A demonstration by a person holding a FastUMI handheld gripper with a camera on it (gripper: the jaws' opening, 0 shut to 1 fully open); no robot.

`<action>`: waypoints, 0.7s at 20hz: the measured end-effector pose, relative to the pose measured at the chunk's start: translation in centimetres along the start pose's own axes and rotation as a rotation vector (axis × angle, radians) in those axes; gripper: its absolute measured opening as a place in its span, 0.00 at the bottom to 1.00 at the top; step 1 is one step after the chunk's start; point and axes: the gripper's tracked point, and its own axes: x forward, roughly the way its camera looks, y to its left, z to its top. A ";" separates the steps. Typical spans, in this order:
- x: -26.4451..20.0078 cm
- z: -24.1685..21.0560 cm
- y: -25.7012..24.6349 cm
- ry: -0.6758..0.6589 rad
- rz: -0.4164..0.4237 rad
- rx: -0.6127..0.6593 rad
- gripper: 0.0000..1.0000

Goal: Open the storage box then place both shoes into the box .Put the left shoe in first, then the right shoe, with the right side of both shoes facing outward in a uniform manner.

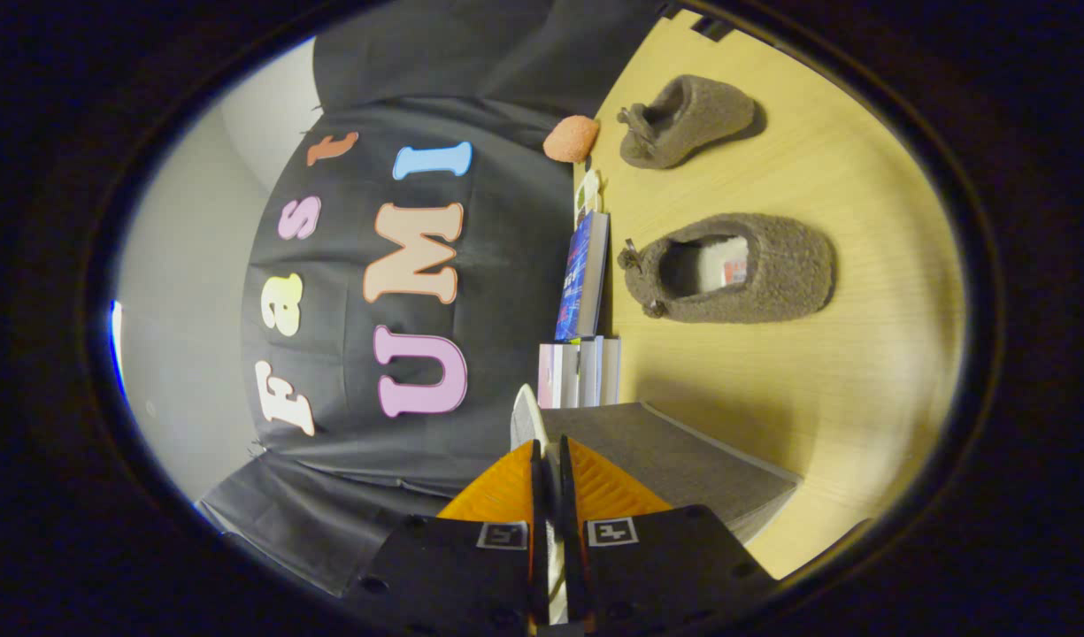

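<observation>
My gripper (549,453) is rolled on its side, so the wooden table (860,354) stands like a wall. Its fingers are shut on a thin white panel (526,414), the edge of the lid of the grey storage box (683,469), which lies just ahead of the fingers. Beyond the box, two fuzzy brown shoes lie on the table. The nearer shoe (736,270) shows its pale insole through its opening. The farther shoe (690,119) lies past it, apart from it.
A row of books (581,372) and a blue book (584,276) stand against the black booth wall between the box and the shoes. An orange sponge-like lump (571,139) sits at the wall near the farther shoe.
</observation>
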 end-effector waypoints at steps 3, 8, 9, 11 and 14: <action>-0.8 0.7 2.3 0.000 0.041 -0.054 0.10; -1.3 -0.2 7.1 0.010 0.096 -0.143 0.03; -1.6 -0.6 8.3 0.011 0.110 -0.152 0.03; -1.8 -1.3 10.2 0.023 0.132 -0.177 0.03; -2.1 -3.0 13.1 0.058 0.166 -0.225 0.03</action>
